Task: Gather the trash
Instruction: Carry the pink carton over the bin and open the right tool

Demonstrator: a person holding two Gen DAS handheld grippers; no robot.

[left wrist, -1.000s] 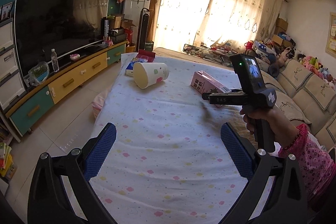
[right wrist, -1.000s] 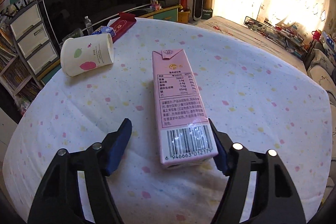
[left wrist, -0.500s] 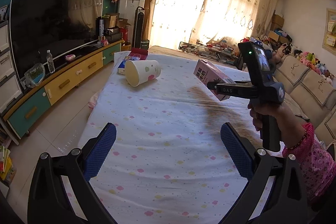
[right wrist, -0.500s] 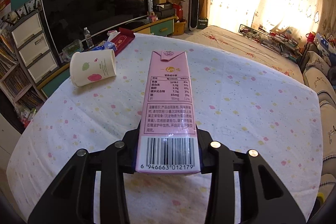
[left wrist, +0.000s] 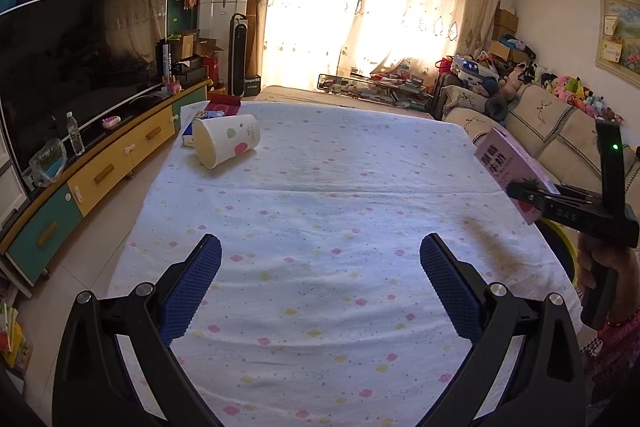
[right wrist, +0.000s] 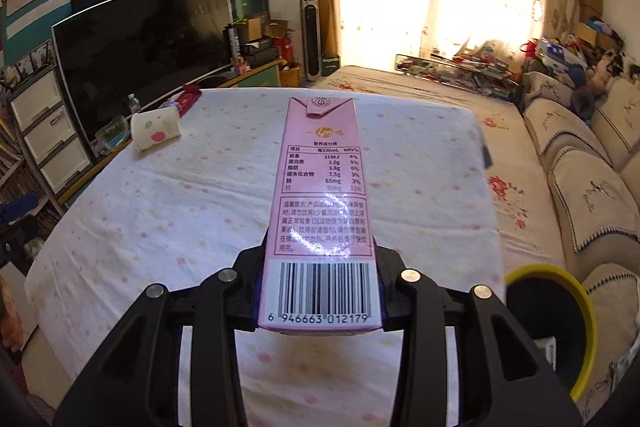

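- The right gripper [right wrist: 320,291] is pinching the pink milk carton [right wrist: 322,211] by its barcode end, fingers pressed tight against both sides, so the pads are pretty much buried behind the box.
- A second ago that carton was lying flat on the table with the fingers only straddling it; now it's clamped, off the cloth and swinging out past the right edge of the table [left wrist: 320,227].
- That's putting it right next to the yellow-rimmed bin [right wrist: 560,323] sitting low on the right, so I'm guessing the drop is coming up next.
- The left gripper [left wrist: 320,283] is hanging over the near end of the table with its blue fingers [left wrist: 192,291] spread wide, holding nothing.
- The paper cup [left wrist: 226,145] is lying on its side at the far left corner, not yet collected, so the job is looking maybe half done.
- Hard to make out: the bin is getting cut off by the frame edge, so I can't see inside, and the boxes behind the cup are mostly hidden.
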